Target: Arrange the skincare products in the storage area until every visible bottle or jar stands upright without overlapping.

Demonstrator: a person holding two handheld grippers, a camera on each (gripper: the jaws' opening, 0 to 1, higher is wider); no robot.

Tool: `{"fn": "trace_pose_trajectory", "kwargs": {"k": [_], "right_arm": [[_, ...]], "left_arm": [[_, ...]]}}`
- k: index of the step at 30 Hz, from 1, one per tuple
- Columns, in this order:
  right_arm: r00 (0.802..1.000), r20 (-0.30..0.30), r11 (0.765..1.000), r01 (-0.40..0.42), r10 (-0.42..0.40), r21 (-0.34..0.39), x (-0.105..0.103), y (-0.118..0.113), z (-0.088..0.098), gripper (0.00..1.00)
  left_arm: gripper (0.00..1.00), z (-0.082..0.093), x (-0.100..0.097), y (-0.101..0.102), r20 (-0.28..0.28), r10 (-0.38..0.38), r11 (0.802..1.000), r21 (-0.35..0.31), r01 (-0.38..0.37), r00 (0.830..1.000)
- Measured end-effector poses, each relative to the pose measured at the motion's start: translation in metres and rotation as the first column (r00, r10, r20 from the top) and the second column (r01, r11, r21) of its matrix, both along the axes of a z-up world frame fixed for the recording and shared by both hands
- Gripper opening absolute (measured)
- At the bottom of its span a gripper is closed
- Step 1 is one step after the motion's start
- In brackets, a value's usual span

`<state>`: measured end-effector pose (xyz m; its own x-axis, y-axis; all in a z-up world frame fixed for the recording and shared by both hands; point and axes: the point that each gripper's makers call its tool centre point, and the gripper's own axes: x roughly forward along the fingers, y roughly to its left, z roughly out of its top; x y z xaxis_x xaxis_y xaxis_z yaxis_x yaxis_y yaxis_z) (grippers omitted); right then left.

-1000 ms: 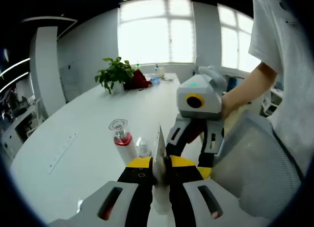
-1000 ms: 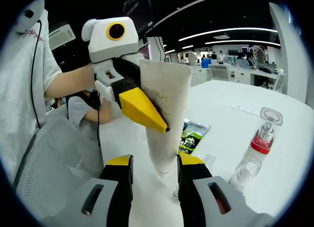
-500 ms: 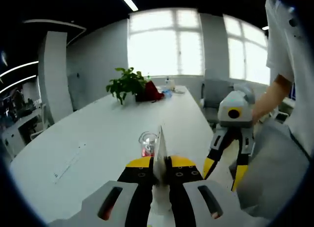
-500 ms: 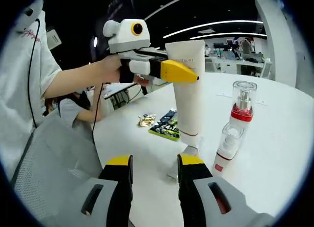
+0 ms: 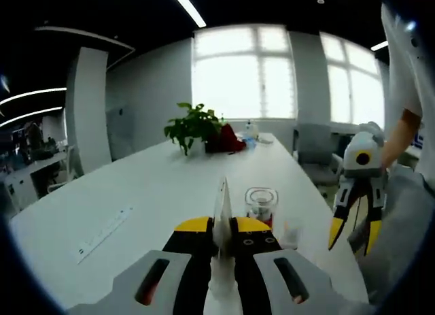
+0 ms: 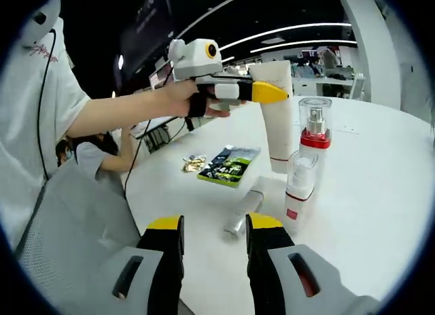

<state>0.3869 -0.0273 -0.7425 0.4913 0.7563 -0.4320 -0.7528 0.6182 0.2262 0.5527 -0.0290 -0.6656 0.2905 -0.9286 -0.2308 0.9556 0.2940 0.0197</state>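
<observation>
Skincare tube (image 6: pixel 280 114), white and upright, stood on the white worktop (image 6: pixel 380 192) with the left claw (image 6: pixel 272 92) clamped on its upper end. Just beside it stood a clear pump bottle (image 6: pixel 304 172) with a red collar and a small red label, its print too small to read. A small silver tube (image 6: pixel 241 216) lay flat nearby, a dark packet (image 6: pixel 228 164) beyond. The right claw (image 6: pixel 214 230) hung open, holding nothing, over bare worktop near the edge.
</observation>
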Motion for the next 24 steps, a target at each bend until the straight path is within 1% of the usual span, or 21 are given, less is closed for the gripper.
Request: {"fn": "trace_pose_trajectory", "kwargs": {"k": [1,8,14,15,16,20,24], "right_arm": [[1.000,-0.001,1.000,0.002,-0.002,-0.001,0.000,-0.001,0.000,0.35],[1.000,-0.005,1.000,0.017,-0.017,-0.004,0.002,-0.007,-0.001,0.35],[1.000,-0.005,1.000,0.030,-0.030,-0.001,0.004,-0.010,0.000,0.35],[1.000,-0.005,1.000,0.030,-0.030,0.000,0.004,-0.010,0.000,0.35],[1.000,-0.006,1.000,0.030,-0.030,-0.001,0.004,-0.010,0.000,0.35],[1.000,-0.007,1.000,0.030,-0.030,-0.001,0.003,-0.010,-0.001,0.35],[1.000,-0.008,1.000,0.030,-0.030,0.001,0.003,-0.010,0.000,0.35]], "left_arm": [[0.07,-0.003,0.000,-0.002,-0.004,-0.002,1.000,-0.005,0.002,1.000],[0.07,-0.010,-0.009,-0.010,-0.010,-0.037,0.999,-0.037,0.036,0.999],[0.07,-0.024,-0.015,-0.008,-0.030,-0.054,0.998,-0.034,0.053,0.998],[0.07,-0.020,-0.017,-0.009,-0.046,-0.054,0.996,-0.073,0.051,0.997],[0.07,-0.023,-0.017,-0.007,-0.043,-0.051,0.997,-0.062,0.049,0.998],[0.07,-0.023,-0.019,-0.005,-0.067,-0.056,0.996,-0.079,0.051,0.996],[0.07,-0.024,-0.024,-0.003,-0.071,-0.064,0.995,-0.080,0.058,0.995]]}}
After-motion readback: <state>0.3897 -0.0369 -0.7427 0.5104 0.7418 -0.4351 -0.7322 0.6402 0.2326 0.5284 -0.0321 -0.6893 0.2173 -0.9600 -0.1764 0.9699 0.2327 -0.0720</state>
